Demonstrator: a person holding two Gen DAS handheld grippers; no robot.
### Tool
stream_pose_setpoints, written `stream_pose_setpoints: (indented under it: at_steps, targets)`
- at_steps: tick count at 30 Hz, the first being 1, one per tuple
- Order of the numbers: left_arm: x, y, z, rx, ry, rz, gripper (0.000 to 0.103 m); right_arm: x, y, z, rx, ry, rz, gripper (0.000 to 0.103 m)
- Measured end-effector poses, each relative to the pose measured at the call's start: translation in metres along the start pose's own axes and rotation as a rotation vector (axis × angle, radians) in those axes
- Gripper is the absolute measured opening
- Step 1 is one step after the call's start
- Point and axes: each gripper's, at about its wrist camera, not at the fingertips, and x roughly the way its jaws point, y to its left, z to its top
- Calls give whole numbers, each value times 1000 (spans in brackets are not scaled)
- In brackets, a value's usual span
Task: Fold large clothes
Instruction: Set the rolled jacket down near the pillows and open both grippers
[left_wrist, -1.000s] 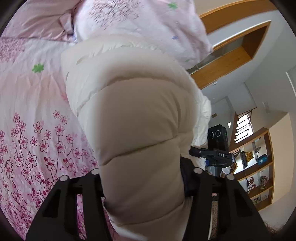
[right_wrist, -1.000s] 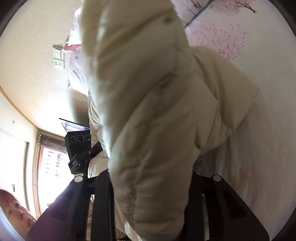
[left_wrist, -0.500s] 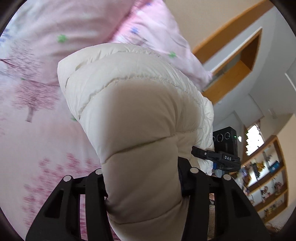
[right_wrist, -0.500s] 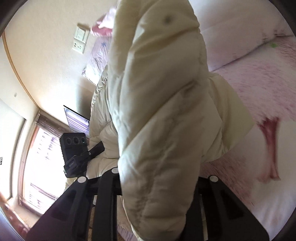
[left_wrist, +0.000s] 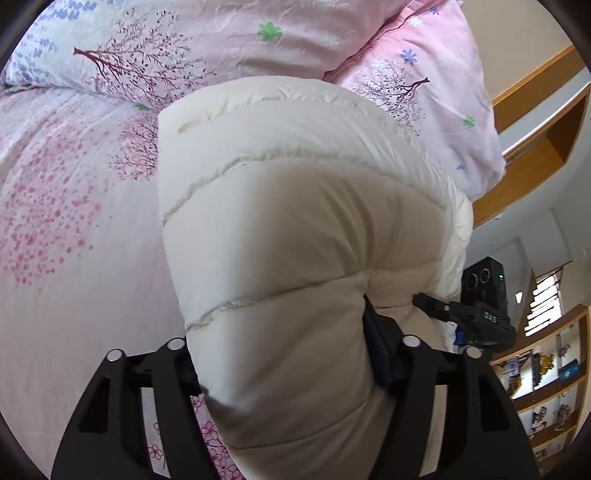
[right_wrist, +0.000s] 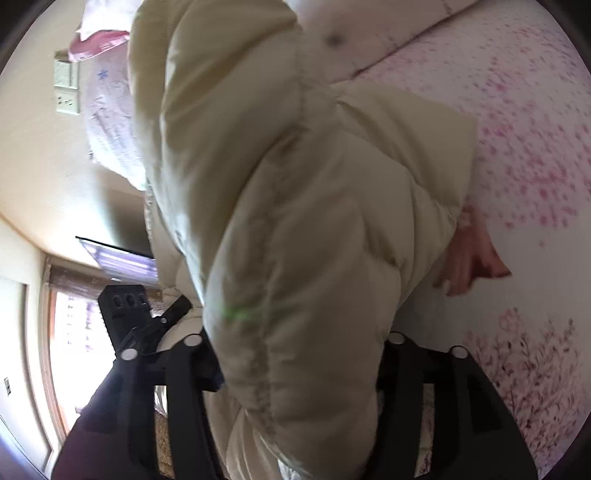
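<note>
Jacket (left_wrist: 295, 236): cream, quilted; it is held up over the bed (left_wrist: 74, 258), at the middle of both views.
Left gripper (left_wrist: 284, 369): jaws are closed on a thick fold of the jacket.
Right gripper (right_wrist: 295, 373): jaws are closed on another fold.
Pillows (left_wrist: 229, 40): seen at 12 o'clock, left view.
</note>
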Motion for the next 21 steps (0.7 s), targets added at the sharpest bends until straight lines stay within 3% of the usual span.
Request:
stream_pose_setpoints:
  at_steps: [3,6,10,12,14,16,19,21]
  targets:
    - [-12,-13,0,41,-22,61,73,-23,9,-10,-41,-53,-85,63]
    - [-36,-27,-5,94,-97,167,74,-53,25,-26,-134,-190,-211,70]
    - [-66,-54,-18,203,-225,298,74,-98,52,-57,-302,-455,-413,69]
    - [-76,-75,-32,280,-254,308,74,-108,66,-78,-405,-508,-437,58]
    - [-81,-97,-49,355,-257,294,74,-99,86,-107,-483,-488,-431,39]
    - [-83,-109,-64,408,-242,277,74,-83,96,-129,-559,-418,-428,29]
    - [-70,-120,-81,467,-178,261,74,-63,88,-145,-586,-344,-431,27]
    - [-57,-121,-88,501,-149,298,74,-42,83,-146,-567,-290,-467,27]
